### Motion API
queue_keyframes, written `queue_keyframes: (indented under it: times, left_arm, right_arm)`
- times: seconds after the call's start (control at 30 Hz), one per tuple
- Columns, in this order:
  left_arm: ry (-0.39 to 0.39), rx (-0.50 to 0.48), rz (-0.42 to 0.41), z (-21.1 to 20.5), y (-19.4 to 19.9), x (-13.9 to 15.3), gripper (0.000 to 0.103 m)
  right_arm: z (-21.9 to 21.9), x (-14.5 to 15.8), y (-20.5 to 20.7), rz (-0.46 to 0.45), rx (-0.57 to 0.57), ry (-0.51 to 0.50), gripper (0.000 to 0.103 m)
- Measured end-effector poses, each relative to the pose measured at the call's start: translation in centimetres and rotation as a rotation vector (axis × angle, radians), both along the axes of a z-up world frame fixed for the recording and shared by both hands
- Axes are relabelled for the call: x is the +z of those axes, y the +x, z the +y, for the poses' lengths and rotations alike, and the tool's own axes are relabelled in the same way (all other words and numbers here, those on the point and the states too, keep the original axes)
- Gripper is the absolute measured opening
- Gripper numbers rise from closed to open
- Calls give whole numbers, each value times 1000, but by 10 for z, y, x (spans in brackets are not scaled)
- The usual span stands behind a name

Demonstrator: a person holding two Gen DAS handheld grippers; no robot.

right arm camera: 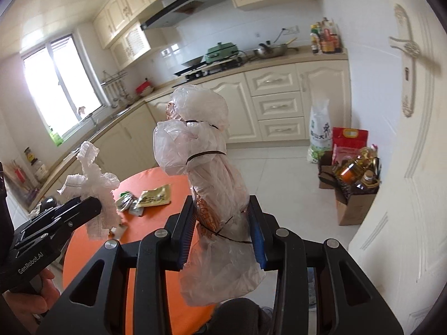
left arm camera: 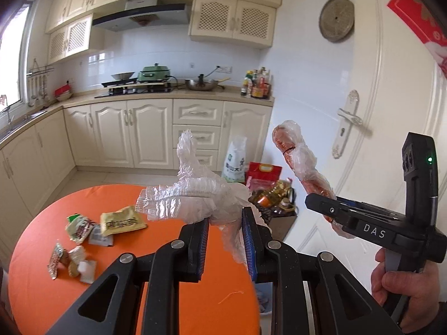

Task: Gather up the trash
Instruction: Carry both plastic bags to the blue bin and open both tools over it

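My left gripper (left arm camera: 225, 220) is shut on a crumpled clear plastic film (left arm camera: 192, 192) and holds it in the air above the round orange table (left arm camera: 195, 293). The film also shows in the right wrist view (right arm camera: 92, 184). My right gripper (right arm camera: 222, 209) is shut on a plastic-wrapped bundle (right arm camera: 206, 150) tied with black bands, held upright above the table edge. The bundle also shows in the left wrist view (left arm camera: 301, 162). Several snack wrappers (left arm camera: 81, 240) and a yellow-green sachet (left arm camera: 123, 220) lie on the table's left side.
A white sack (left arm camera: 234, 159), a red bag (left arm camera: 262, 171) and a cardboard box with oil bottles (right arm camera: 354, 184) stand on the floor by the cabinets. A white door (left arm camera: 391, 97) is at the right. Kitchen counters run behind.
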State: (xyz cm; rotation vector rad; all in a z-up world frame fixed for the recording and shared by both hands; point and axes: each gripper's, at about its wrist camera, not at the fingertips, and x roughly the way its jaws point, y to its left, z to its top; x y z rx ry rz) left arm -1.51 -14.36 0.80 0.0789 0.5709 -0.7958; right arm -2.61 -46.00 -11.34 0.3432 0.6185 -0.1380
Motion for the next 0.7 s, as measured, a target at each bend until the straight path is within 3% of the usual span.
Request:
queue_keyframes:
  times: [0.23, 0.7]
  left_arm:
    - [52, -134, 80, -97, 19, -16, 19]
    - [300, -275, 327, -282, 56, -131, 20]
  right_arm:
    - [-70, -46, -24, 95, -161, 25, 36]
    - [-168, -193, -23, 355, -315, 206, 36]
